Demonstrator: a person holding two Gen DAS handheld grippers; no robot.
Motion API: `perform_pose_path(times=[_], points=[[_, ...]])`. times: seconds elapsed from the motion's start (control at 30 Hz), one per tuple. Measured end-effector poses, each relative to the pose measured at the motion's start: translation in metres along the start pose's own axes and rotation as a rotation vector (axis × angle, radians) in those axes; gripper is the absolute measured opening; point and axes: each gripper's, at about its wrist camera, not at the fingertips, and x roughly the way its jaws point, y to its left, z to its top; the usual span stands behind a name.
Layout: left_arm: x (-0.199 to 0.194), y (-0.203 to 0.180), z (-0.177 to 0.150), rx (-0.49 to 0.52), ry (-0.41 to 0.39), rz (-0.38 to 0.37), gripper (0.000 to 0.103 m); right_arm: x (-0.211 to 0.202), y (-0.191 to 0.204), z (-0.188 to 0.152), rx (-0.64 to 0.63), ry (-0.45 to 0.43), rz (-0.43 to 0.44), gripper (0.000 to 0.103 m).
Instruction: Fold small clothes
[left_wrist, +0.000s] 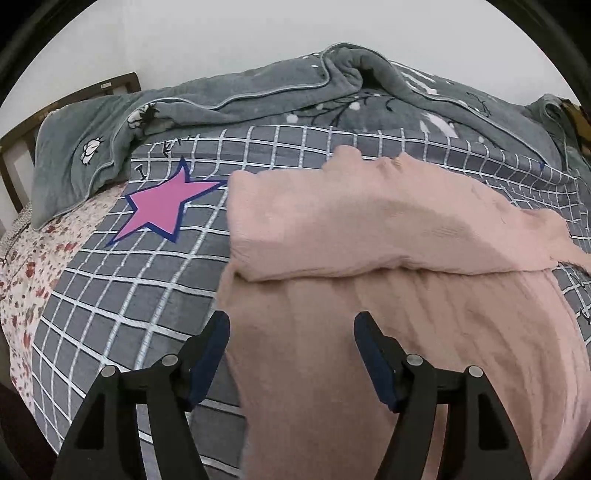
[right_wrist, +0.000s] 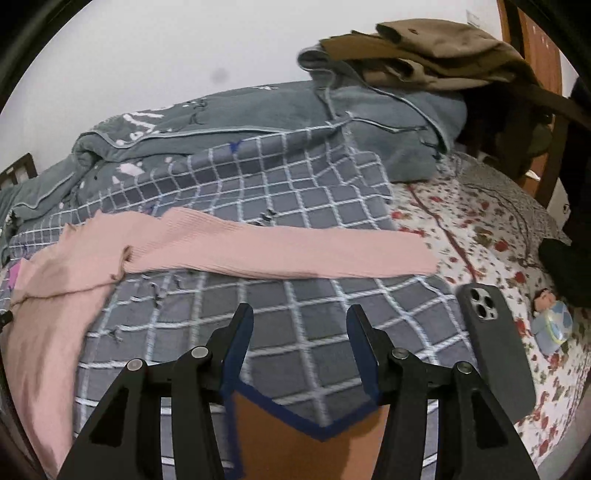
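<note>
A pink knit top (left_wrist: 388, 295) lies on a grey checked bedcover (left_wrist: 122, 295). Its left sleeve is folded across the chest (left_wrist: 369, 229). My left gripper (left_wrist: 291, 328) is open and empty, just above the top's left edge near the body. In the right wrist view the top (right_wrist: 55, 280) lies at the left, with its right sleeve (right_wrist: 280, 251) stretched flat to the right. My right gripper (right_wrist: 299, 321) is open and empty over the bare bedcover (right_wrist: 295, 295), in front of that sleeve.
A grey blanket (left_wrist: 229, 92) is bunched along the wall side. A pink star (left_wrist: 162, 206) is printed on the cover. A phone (right_wrist: 495, 347) and a small doll (right_wrist: 550, 321) lie on the floral sheet (right_wrist: 472, 221) at the right. Brown clothes (right_wrist: 436, 51) are piled at the back right.
</note>
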Motion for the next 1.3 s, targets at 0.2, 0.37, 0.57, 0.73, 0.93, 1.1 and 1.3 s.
perform_pose_path(times=[0.2, 0.37, 0.57, 0.73, 0.93, 1.1, 1.3], points=[[0.014, -0.008, -0.013, -0.052, -0.027, -0.035, 0.074, 0.007, -0.026, -0.007, 0.018, -0.006, -0.017, 0.052], [0.021, -0.011, -0.011, -0.041, -0.031, -0.031, 0.079, 0.023, -0.045, -0.011, 0.064, 0.003, -0.017, 0.052], [0.026, -0.011, -0.009, -0.037, -0.023, -0.040, 0.083, 0.052, -0.056, -0.002, 0.150, 0.044, 0.034, 0.052], [0.028, -0.010, -0.008, -0.041, -0.019, -0.051, 0.084, 0.073, -0.065, 0.013, 0.221, 0.080, 0.061, 0.052], [0.028, -0.011, -0.009, -0.038, -0.020, -0.046, 0.084, 0.091, -0.072, 0.022, 0.267, 0.100, 0.066, 0.052], [0.028, -0.011, -0.009, -0.037, -0.021, -0.041, 0.084, 0.100, -0.077, 0.027, 0.289, 0.111, 0.070, 0.052], [0.028, -0.011, -0.009, -0.034, -0.023, -0.036, 0.084, 0.109, -0.076, 0.043, 0.271, 0.130, 0.041, 0.022]])
